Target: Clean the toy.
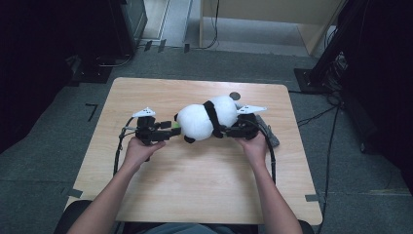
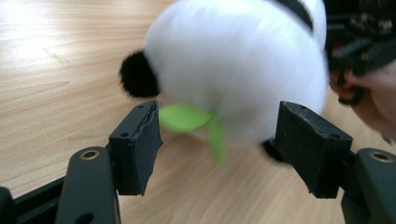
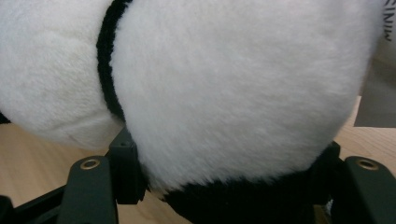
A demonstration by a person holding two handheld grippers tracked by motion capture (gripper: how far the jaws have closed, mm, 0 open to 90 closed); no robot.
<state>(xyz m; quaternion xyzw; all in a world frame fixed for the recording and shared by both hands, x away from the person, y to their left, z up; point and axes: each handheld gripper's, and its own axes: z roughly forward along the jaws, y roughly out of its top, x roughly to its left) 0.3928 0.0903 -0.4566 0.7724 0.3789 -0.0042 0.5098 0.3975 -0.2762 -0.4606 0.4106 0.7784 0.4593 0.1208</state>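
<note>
Table (image 1: 160, 195): pale wood top, rounded corners, on grey carpet; a person's forearms enter from the near edge. Left gripper (image 1: 168, 131): held level in the left hand (image 1: 139, 150) at table's left-centre, pointing right toward the toy; grey plate on top, cable trailing back along the arm; jaws about half open, pads apart and pressing on nothing; in the left gripper view the left pad (image 2: 140, 147) just meets the tip of a green leaf (image 2: 187, 119), the right pad clear of the plush. Panda (image 1: 204, 117): white plush with black band, black ear (image 2: 137, 74) and black limbs, at table centre, stretched between the two grippers, its rounded end just ahead of the left jaws, its other end at the right ones; whether it rests on the wood or is raised off it cannot be told. Right gripper (image 1: 228, 130): held in the right hand (image 1: 253, 144), pointing left; jaws part closed and pressed into white fur and a black limb, plush bulging over both pads in the right gripper view. Dark disc (image 1: 235, 96): on the wood just behind the panda. Grey item (image 1: 269, 131): flat on the table beyond the right hand, partly hidden, kind unclear
</note>
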